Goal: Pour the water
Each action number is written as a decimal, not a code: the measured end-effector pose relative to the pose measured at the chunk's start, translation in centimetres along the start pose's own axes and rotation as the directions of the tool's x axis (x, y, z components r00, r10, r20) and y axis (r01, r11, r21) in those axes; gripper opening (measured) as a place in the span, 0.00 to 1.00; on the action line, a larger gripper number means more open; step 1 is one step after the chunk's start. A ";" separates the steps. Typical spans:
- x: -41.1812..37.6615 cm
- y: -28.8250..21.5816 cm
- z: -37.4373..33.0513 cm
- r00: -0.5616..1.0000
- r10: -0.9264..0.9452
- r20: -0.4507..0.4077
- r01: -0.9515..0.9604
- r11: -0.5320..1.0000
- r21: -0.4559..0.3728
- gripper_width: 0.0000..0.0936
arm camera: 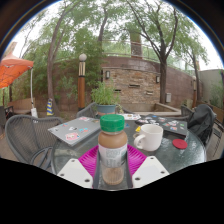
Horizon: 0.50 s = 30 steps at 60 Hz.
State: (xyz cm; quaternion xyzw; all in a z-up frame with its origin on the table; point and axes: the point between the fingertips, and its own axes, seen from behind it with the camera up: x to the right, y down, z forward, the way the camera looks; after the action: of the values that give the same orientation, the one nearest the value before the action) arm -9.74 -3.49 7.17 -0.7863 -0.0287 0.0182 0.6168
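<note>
Between the jaws of the gripper [112, 172], pinched at its lower body, stands a green-capped jar [113, 150] above the glass worktop [60, 152]; rigid, probably slick, moderately heavy; white cup [150, 138] just beyond.

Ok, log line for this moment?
stage: bottle held | gripper: shut on bottle | bottle: upright, green cap on | white cup: just beyond, on glass table

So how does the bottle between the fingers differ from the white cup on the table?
The bottle is tall, clear and brownish, closed by a green cap; the white cup is short, opaque and open on top. The bottle stands between the gripper fingers; the cup stands beyond them. Both are upright.
</note>
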 end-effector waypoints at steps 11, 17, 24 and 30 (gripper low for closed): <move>-1.1 -1.6 1.8 0.992 0.053 0.113 -0.044 0.996 -0.081 0.31; -0.7 -4.1 3.9 0.909 0.384 0.161 -0.370 0.922 -0.109 0.31; 0.7 -9.2 6.7 0.482 0.858 0.177 -0.826 0.513 -0.235 0.31; 1.8 -10.2 9.3 0.060 0.991 0.122 -0.941 0.097 -0.323 0.31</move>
State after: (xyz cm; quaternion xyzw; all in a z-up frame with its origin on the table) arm -8.76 8.02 14.84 -0.6339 0.4058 0.5458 0.3683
